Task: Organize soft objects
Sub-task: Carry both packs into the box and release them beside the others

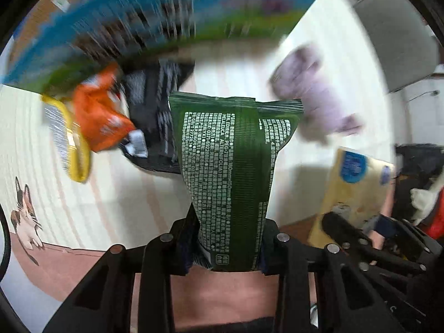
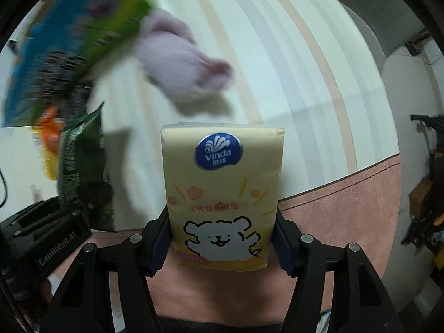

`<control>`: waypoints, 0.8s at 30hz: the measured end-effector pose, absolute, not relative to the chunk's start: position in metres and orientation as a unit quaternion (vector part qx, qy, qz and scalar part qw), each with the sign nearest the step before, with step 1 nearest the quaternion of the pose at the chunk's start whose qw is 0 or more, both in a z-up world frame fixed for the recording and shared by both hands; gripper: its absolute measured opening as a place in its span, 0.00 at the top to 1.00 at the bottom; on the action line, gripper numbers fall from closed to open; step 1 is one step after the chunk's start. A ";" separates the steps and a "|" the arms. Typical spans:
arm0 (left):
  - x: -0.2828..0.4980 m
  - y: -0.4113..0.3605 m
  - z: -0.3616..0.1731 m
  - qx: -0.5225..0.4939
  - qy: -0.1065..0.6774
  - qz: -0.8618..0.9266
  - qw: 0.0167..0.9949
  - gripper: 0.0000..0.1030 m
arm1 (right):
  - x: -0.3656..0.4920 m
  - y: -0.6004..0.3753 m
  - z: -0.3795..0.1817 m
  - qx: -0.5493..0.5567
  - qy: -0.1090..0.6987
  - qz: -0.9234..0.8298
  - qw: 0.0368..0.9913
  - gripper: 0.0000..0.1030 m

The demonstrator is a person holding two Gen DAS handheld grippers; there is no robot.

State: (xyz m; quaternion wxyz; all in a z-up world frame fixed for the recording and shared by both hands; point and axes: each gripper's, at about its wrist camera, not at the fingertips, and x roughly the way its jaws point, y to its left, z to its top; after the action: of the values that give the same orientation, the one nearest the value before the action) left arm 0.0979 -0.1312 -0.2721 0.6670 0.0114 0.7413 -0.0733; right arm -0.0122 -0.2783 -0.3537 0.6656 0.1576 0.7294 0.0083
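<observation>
Left gripper point(image 1: 230, 245) pinches one green wipes pack point(image 1: 227, 166), dark green, dense white print, held up above the striped cloth point(image 1: 236, 77). Right gripper point(image 2: 223, 245) clamps one yellow Vinda tissue pack point(image 2: 223, 194) with blue logo and white cartoon bear, near edge of the cloth. Beyond: one blurred lilac plush toy point(image 2: 180, 66) far centre, one orange packet point(image 1: 97, 116) far left, one yellow pouch point(image 1: 69, 141) beside it, one black packet point(image 1: 155, 122), and one blue-green bag point(image 1: 155, 11) behind.
</observation>
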 end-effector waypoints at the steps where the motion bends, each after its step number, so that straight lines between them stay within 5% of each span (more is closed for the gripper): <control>1: 0.102 -0.126 -0.251 -0.002 0.731 -0.079 0.677 0.70 | -0.011 -0.276 -0.341 0.159 0.723 0.018 0.672 0.36; 8: 0.169 -0.077 -0.142 -0.067 0.669 -0.088 0.735 0.70 | 0.038 -0.247 -0.219 0.150 0.652 0.097 0.737 0.36; 12: 0.217 -0.049 -0.127 -0.052 0.650 -0.056 0.756 0.70 | 0.097 -0.226 -0.176 0.129 0.624 0.126 0.760 0.36; 17: 0.284 -0.017 -0.158 -0.050 0.668 -0.020 0.742 0.70 | 0.166 -0.198 -0.177 0.084 0.622 0.127 0.768 0.36; 24: 0.341 -0.001 -0.219 -0.038 0.708 0.009 0.705 0.70 | 0.245 -0.163 -0.256 0.034 0.683 0.101 0.723 0.36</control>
State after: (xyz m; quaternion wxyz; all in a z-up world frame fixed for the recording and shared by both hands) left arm 0.3405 -0.0012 -0.2186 0.7048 -0.0384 0.7083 0.0089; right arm 0.2451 -0.1634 -0.2564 0.7230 0.0335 0.6827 0.1006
